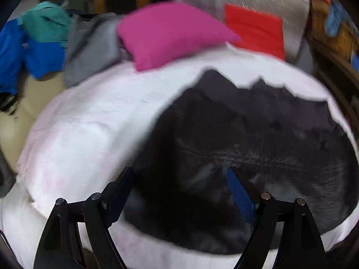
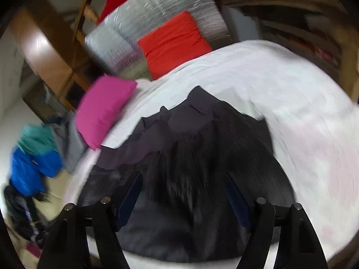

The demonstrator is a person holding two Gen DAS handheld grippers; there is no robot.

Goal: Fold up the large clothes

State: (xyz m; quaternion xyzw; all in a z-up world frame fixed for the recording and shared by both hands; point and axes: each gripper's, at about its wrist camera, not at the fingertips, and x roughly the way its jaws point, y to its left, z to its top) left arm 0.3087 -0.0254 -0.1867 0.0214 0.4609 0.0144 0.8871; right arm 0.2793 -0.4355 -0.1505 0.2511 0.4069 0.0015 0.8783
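Note:
A large black garment (image 1: 258, 139) lies spread on the white bed sheet (image 1: 94, 130), its far edge crumpled into peaks. It also shows in the right wrist view (image 2: 202, 157), bunched and partly folded over itself. My left gripper (image 1: 179, 177) is open and empty, hovering over the garment's near left part. My right gripper (image 2: 184, 186) is open and empty, above the garment's near middle. Both views are motion-blurred.
A magenta pillow (image 1: 170, 33) and a red pillow (image 1: 255, 33) lie at the head of the bed against a grey cushion (image 2: 157, 22). A pile of blue, teal and grey clothes (image 1: 44, 44) sits at the left. Wooden furniture (image 2: 44, 51) stands behind.

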